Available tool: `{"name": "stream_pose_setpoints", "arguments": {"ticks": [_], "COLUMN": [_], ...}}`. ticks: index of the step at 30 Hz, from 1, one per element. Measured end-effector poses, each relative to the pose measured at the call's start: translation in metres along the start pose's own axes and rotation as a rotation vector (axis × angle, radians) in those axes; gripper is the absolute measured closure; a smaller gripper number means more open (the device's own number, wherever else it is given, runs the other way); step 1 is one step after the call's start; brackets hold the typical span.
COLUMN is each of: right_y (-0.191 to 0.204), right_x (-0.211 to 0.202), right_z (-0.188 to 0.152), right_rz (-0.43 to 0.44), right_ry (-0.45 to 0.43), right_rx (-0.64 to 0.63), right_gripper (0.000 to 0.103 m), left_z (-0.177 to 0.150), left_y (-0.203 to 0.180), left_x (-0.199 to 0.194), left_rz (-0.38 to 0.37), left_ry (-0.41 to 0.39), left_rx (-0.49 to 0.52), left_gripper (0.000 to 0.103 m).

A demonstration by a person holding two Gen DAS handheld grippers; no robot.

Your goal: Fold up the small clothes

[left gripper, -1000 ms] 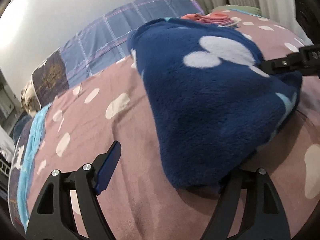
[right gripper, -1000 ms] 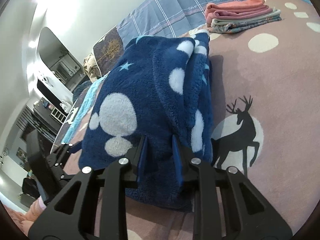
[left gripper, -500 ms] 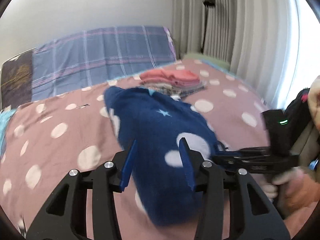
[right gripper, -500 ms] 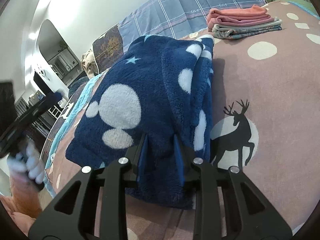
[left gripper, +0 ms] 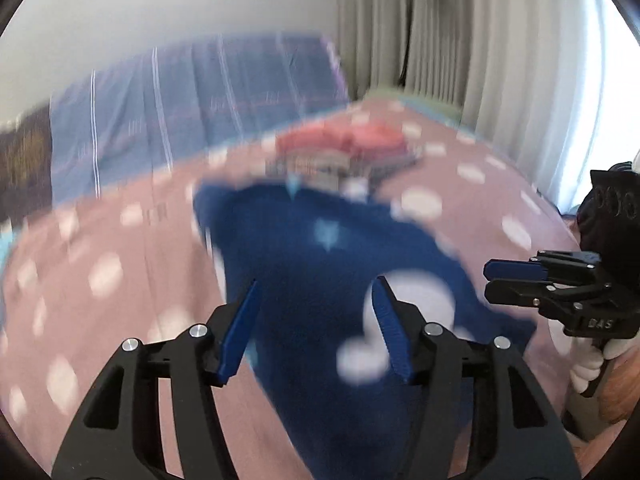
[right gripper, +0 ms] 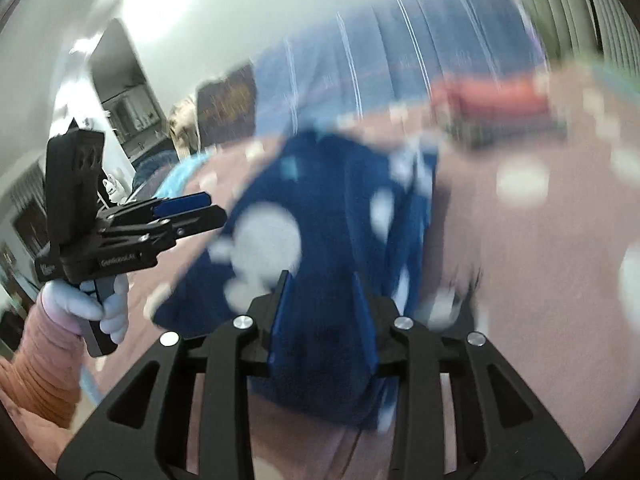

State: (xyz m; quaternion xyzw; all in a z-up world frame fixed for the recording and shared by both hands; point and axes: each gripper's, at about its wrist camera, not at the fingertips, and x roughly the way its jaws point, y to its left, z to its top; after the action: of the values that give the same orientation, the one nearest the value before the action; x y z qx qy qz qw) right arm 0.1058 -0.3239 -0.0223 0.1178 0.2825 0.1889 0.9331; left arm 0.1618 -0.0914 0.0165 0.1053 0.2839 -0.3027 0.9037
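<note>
while the folded navy fleece garment (left gripper: 320,280) lies on the dotted pink bedspread (left gripper: 100,300), the left gripper (left gripper: 316,320) and right gripper (right gripper: 320,312) hang above it, both spread apart, empty.

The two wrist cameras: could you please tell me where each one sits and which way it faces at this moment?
Left wrist view: sits on the left gripper, looking along its open fingers over the blue fleece garment toward the folded pile; the right gripper shows at the right edge.
Right wrist view: sits on the right gripper, facing the same garment; the left gripper and gloved left hand show at left.
Shared: garment, pile, pink bedspread.
</note>
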Motion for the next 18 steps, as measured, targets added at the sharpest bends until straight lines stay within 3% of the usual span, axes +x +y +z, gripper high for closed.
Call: {"name": "stream_pose_setpoints", "arguments": {"ticks": [4,7,8,9,11,14,18], "right_y": [0.002,-0.011,-0.018,-0.025,-0.037,-0.029,-0.031], "right_x": [0.012,0.065,0.081,0.084,0.08,0.079,0.076], "right_z": [0.028,0.013,0.0,-0.01,-0.015,-0.013,-0.002], "right_rz": [0.008,-0.045,-0.04,-0.014,0.021,-0.015,0.015], "right_ry": [-0.035,0.13,0.155,0.112,0.099,0.106,0.145], "right_rx": [0.006,0.027,0.027,0.039,0.101,0.053,0.074], "right_gripper": [0.07,0.07,0.071,0.072,0.072,0.072,0.07], "left_z": [0.04,0.038,0.021,0.007,0.007,0.015,0.035], "left_y": [0.012,0.035,0.039,0.04,0.037,0.024,0.044], "left_x": [0.043,0.106,0.141,0.16,0.157,0.15,0.133], "left_rz": [0.013,0.053,0.079,0.094,0.105,0.148,0.057], "left_ry": [-0.015,0.118,0.214,0.248,0.229,0.23,0.188], "left_rx": [0.005,-0.038,-0.013,0.016,0.013,0.11,0.021], "left_gripper": [0.044,0.043,0.041,0.041,0.041,0.044,0.042]}}
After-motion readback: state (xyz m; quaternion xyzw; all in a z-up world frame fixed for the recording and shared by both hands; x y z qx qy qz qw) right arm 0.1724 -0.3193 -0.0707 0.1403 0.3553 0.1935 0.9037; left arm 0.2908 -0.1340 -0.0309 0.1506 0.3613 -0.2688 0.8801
